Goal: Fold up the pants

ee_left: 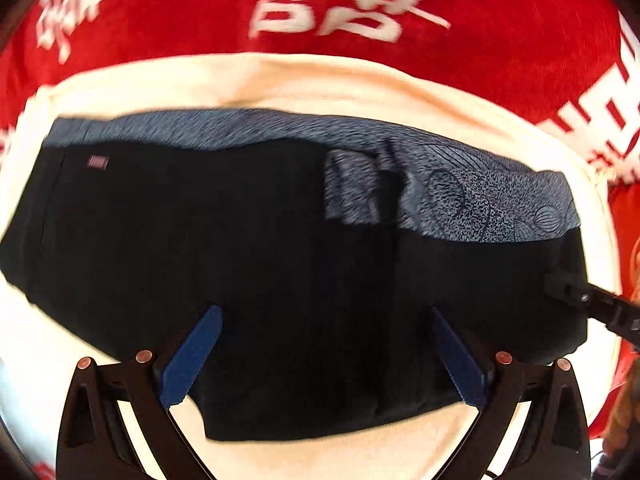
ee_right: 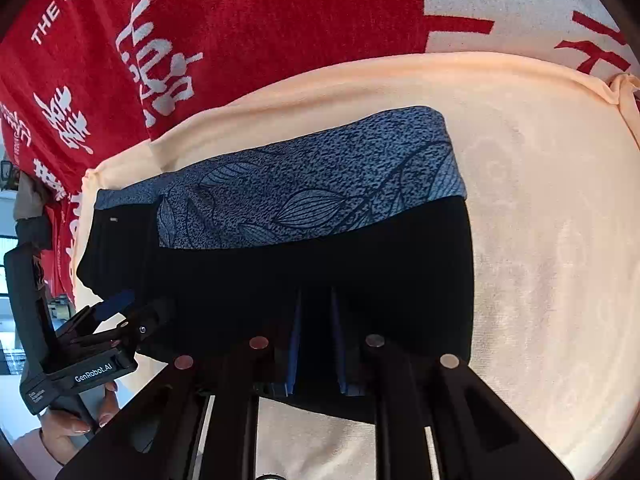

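Pants (ee_left: 240,248) folded flat on cream towel (ee_left: 280,80), under wide-apart L gripper (ee_left: 326,312); R gripper (ee_right: 316,296) pinching black fabric at near edge.

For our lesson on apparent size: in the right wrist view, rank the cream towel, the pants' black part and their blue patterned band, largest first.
1. Cream towel
2. Black part, though the gripper hides some
3. Blue patterned band
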{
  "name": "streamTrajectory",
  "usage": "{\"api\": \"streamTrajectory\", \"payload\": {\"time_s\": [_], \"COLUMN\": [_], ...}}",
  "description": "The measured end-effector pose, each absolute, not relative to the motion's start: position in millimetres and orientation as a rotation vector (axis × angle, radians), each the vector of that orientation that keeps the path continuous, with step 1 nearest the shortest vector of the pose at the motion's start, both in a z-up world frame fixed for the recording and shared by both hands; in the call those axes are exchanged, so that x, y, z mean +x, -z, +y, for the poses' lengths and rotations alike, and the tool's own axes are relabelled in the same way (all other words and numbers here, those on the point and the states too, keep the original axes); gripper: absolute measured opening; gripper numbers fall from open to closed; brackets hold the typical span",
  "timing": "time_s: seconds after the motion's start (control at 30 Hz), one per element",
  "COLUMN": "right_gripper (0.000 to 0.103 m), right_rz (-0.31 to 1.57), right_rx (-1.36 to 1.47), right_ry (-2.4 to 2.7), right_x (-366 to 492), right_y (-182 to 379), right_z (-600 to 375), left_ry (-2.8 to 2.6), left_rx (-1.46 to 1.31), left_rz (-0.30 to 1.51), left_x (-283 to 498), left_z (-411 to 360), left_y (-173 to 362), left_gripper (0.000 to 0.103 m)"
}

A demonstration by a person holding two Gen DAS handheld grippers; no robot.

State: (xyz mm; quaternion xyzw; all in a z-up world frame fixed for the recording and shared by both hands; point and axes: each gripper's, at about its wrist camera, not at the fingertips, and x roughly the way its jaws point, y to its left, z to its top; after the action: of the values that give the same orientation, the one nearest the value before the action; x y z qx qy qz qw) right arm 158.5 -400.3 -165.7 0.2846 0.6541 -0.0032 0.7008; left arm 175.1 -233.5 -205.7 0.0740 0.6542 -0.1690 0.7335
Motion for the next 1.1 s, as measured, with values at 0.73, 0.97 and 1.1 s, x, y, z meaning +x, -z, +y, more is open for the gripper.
{"api": "streamTrajectory", "payload": {"time_s": [0.73, 0.97, 1.1], "right_gripper": [0.020, 0.026, 0.027], "right_rz": [1.532, 1.518, 1.486], "right_rx": [0.324, 0.391, 0.381], "right_ry": [-0.058, -0.101, -0.105], "right_x": [243, 237, 225], "right_y": [163, 154, 134], "right_z": [-258, -252, -256], "left_ry": [0.284, 0.264, 0.259], "left_rx": [0.082, 0.039, 0.044], "left_rz": [1.439, 1.453, 1.449], "left_x": [181, 190, 193], "left_z": [-103, -86, -76], "left_y": [185, 196, 197], "left_gripper": [0.103, 0.103, 0.103]}}
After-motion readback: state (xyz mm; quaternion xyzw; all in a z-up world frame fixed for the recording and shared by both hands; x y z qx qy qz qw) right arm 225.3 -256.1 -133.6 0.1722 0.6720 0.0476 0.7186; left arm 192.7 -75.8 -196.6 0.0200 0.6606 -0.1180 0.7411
